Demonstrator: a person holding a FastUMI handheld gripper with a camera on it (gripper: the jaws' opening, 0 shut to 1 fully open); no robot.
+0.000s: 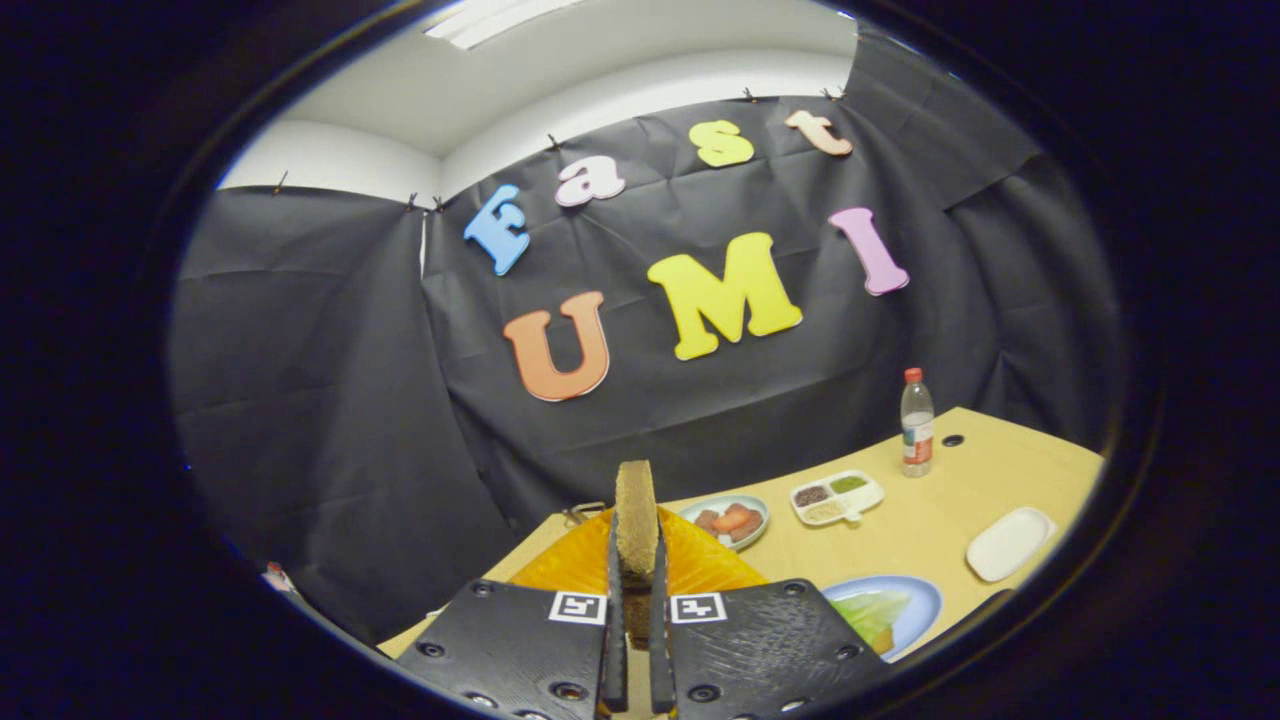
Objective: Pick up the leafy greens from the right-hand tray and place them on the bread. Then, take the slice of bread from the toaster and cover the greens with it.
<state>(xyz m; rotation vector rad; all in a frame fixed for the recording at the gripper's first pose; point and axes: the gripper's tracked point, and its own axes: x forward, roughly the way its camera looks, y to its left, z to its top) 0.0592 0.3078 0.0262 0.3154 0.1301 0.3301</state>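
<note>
Between the jaws, the bread (pixel 635 520) stands on edge, clamped over the orange toaster (pixel 580 560). Rightward, the greens (pixel 872 612) wait on the blue plate (pixel 925 600). Thin grip: a tilt could drop it short.

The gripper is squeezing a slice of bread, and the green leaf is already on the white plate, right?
Almost. The gripper is shut on the bread slice, but the gripper view shows the greens on the blue plate, just beyond the fingers. The white plate farther off has nothing green on it.
</note>
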